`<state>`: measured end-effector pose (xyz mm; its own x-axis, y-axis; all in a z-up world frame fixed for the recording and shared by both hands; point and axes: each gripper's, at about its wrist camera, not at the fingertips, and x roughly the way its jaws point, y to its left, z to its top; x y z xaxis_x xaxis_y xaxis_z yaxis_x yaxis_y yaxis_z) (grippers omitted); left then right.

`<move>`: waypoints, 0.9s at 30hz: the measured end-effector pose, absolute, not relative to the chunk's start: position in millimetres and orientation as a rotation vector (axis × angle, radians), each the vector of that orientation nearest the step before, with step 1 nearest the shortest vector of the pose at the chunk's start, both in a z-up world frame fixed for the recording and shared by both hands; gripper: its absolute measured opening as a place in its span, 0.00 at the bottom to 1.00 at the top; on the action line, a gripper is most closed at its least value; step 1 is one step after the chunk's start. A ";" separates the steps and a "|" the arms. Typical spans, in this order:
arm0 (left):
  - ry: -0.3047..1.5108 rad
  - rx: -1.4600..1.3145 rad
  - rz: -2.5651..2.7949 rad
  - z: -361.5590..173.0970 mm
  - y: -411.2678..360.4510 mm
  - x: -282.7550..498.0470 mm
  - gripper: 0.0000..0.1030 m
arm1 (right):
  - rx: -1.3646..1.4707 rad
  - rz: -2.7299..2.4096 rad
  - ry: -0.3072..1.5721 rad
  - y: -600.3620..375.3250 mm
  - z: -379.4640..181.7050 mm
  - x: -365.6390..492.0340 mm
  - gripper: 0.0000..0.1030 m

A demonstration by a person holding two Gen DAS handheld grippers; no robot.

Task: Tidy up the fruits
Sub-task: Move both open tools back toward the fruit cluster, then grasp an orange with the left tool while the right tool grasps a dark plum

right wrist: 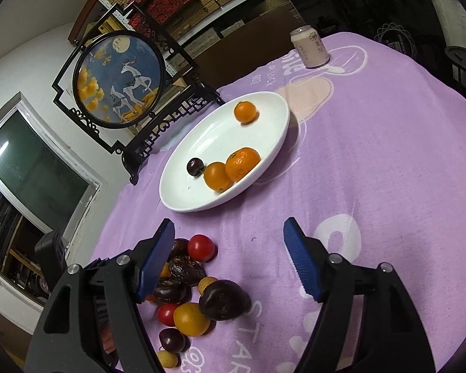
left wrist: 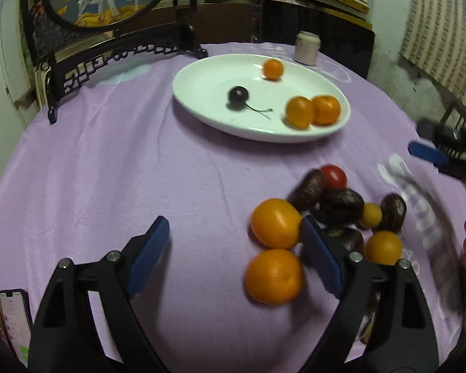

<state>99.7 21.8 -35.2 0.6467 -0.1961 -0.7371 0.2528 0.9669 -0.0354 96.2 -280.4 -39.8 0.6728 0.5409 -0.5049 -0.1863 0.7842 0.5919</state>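
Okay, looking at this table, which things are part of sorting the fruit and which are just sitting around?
Part of the job:
- white plate, already holding three oranges and a dark cherry
- loose fruit pile on the cloth: oranges, red tomatoes, dark wrinkled fruits, small yellow ones
- left gripper and right gripper, both open and empty

Just lying about:
- drink can
- round deer screen
- phone

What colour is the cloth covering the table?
Lilac cloth with white and pink print, clearest in the right wrist view.

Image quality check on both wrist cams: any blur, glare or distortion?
Left wrist: strong fisheye bending, dark corners; oranges near the left gripper are soft, the right edge smeared. Right wrist: sharper, the plate crisp, dim warm light, small highlights on the tomato.
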 end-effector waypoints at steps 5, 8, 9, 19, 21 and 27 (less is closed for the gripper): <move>0.806 -0.027 -0.092 -27.2 64.4 109.2 0.85 | 0.527 0.432 0.722 -279.3 -39.1 95.3 0.71; 0.809 -0.128 -0.126 -24.6 78.9 109.1 0.84 | 0.525 0.435 0.720 -279.1 -38.5 94.3 0.71; 0.801 -0.129 -0.143 -23.0 77.4 107.3 0.84 | 0.523 0.436 0.719 -278.8 -38.2 93.9 0.71; 0.836 0.039 -0.204 -33.2 38.4 101.3 0.71 | 0.506 0.432 0.725 -276.1 -39.9 93.7 0.71; 0.847 0.043 -0.209 -36.1 37.6 102.7 0.64 | 0.497 0.432 0.723 -275.3 -39.7 93.4 0.71; 0.871 0.053 -0.227 -46.7 33.1 108.8 0.46 | 0.456 0.451 0.740 -266.4 -39.9 92.2 0.71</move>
